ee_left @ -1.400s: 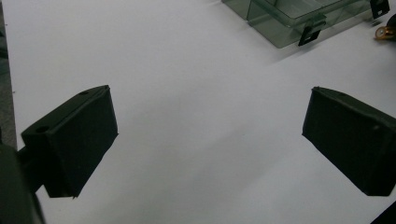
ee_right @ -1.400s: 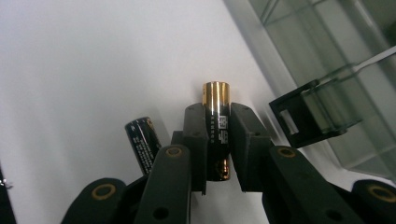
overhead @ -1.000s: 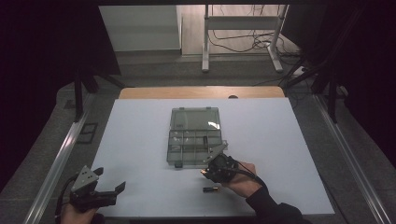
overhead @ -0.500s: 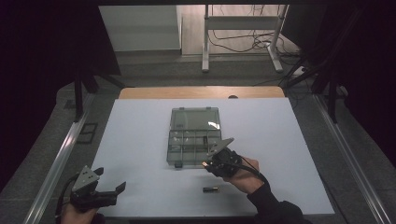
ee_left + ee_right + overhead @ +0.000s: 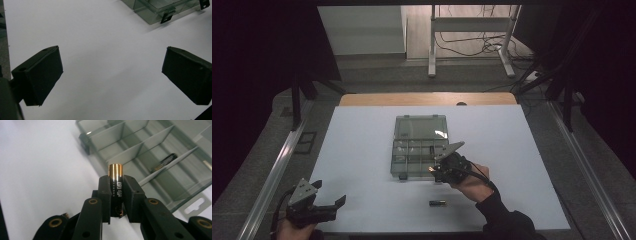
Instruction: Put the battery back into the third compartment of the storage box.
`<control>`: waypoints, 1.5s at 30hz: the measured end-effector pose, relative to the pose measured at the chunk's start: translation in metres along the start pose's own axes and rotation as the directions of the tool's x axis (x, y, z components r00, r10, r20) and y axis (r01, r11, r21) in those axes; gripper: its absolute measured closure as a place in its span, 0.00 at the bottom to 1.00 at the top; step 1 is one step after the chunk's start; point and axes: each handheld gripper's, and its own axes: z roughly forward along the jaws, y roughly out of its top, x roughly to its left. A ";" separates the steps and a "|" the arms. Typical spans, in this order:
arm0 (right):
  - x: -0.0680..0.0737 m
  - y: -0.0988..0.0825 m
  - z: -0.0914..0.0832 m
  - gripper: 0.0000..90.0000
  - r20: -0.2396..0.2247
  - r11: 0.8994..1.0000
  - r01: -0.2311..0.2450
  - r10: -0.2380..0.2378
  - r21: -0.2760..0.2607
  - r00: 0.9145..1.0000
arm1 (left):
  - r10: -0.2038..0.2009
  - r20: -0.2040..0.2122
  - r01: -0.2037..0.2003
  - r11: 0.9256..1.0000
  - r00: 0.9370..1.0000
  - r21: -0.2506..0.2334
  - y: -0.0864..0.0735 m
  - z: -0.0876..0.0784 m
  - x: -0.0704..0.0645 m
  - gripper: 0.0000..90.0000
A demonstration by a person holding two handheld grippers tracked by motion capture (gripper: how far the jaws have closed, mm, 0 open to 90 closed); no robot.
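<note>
Your right gripper [image 5: 116,195] is clamped on a battery [image 5: 115,185], gold end poking past the jaw tips, and it hovers at the near right corner of the clear compartment box [image 5: 412,150]. You're mid-carry, sorting batteries into the box; one already lies in a compartment [image 5: 165,161]. Next, I'd judge, you tip the nose over a divider, pick an empty cell, and let go low so it doesn't bounce. Another battery [image 5: 437,203] waits on the white table [image 5: 362,150]. Your left gripper [image 5: 329,207] rests wide open, holding nothing, at the near left edge.
</note>
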 end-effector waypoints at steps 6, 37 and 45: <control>-0.014 0.010 0.001 0.85 0.022 0.999 -0.037 0.038 -0.023 0.999 | -0.022 0.003 0.022 1.000 1.000 -0.003 0.000 0.000 0.001 0.04; -0.068 0.047 0.040 0.85 0.100 0.983 -0.182 0.182 -0.010 0.978 | 0.003 0.034 -0.003 1.000 0.999 0.001 0.010 0.011 0.002 0.04; -0.066 0.058 0.056 0.85 0.102 0.982 -0.188 0.185 0.020 0.977 | 0.006 0.036 -0.006 1.000 0.999 0.000 0.010 0.012 0.001 0.04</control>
